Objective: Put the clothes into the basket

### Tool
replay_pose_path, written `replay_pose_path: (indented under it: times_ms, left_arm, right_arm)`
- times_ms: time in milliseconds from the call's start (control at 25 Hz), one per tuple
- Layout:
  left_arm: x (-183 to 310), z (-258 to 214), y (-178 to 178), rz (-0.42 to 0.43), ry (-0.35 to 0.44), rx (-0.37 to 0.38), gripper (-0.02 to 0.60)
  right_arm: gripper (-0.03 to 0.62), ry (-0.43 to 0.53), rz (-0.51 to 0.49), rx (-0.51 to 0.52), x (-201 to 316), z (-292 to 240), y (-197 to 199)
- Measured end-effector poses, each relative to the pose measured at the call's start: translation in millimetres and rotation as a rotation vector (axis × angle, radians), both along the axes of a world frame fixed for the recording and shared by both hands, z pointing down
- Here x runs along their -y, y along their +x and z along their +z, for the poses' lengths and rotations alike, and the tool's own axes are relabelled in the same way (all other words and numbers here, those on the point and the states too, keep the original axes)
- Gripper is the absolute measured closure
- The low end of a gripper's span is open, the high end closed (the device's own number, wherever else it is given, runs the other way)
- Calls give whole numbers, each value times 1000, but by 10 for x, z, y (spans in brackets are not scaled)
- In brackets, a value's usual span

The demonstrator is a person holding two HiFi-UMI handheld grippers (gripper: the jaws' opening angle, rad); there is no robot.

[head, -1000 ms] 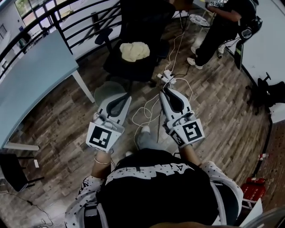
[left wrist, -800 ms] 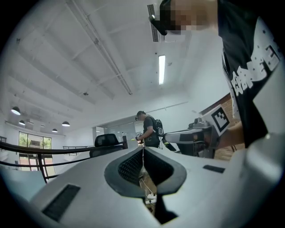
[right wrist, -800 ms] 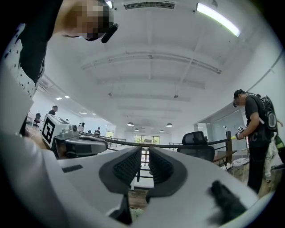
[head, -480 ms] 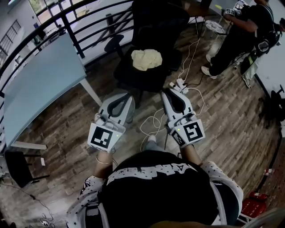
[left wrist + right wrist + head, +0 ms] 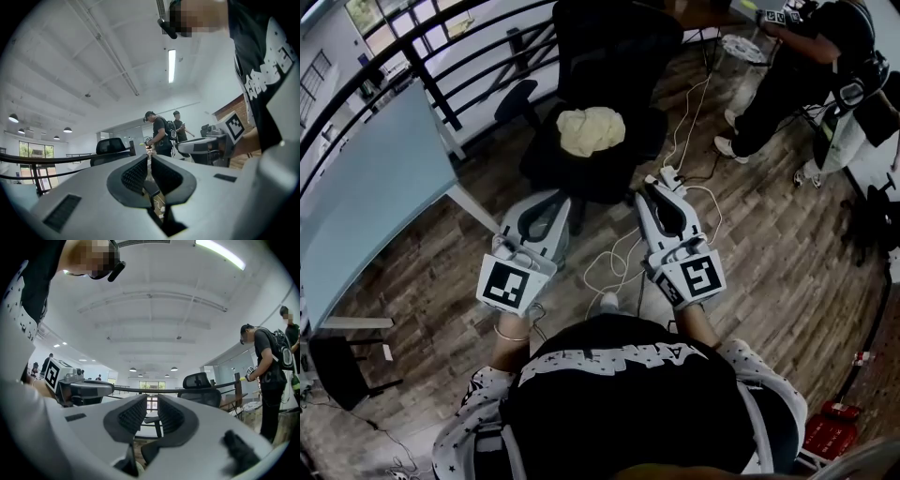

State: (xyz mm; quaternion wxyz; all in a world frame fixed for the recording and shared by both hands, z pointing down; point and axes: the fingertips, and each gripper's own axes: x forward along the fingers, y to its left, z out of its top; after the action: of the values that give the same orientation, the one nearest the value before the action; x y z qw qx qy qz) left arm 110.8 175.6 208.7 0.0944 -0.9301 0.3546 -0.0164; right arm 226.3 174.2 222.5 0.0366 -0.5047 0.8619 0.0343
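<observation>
Left gripper (image 5: 149, 160): my jaws are closed, pads together, nothing between them. Right gripper (image 5: 152, 401): jaws opening, only a narrow gap so far, nothing in it; I just see far windows through the slot.

In the head view I hold both grippers roughly level at mid frame, side by side but apart, tips pointing toward the top of the frame.

Clothes (image 5: 590, 129): one pale yellow bundle on the seat of a black office chair (image 5: 614, 42), upper centre of the head view. It lies beyond both sets of tips and neither gripper touches it. My left tips end near the chair's lower left edge. My right tips sit just beside a white power strip (image 5: 667, 174) on the floor, and white cables (image 5: 605, 264) loop in the gap between the two grippers.

Wooden floor (image 5: 769, 253) all round. A pale blue table (image 5: 375, 202) is at the left edge, with a dark railing (image 5: 459, 47) behind it at upper left. Another person (image 5: 792, 66) in dark clothes stands at upper right, well apart from the chair.
</observation>
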Motion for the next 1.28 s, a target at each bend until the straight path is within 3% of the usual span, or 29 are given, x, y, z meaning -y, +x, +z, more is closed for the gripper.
replay_pose_path:
  times_ms: [120, 680, 1000, 1280]
  left_arm:
    - [143, -13, 135, 4, 0, 8, 566]
    - [585, -16, 489, -21, 20, 54, 566]
    - [752, 101, 327, -56, -23, 48, 566]
    - [989, 162, 196, 0, -22, 29, 566]
  right_arm:
    - [516, -5, 12, 4, 127, 46, 195]
    - [490, -4, 6, 37, 569, 85, 557]
    - [484, -36, -14, 20, 707, 168, 451]
    - [471, -46, 44, 5, 806, 172, 316]
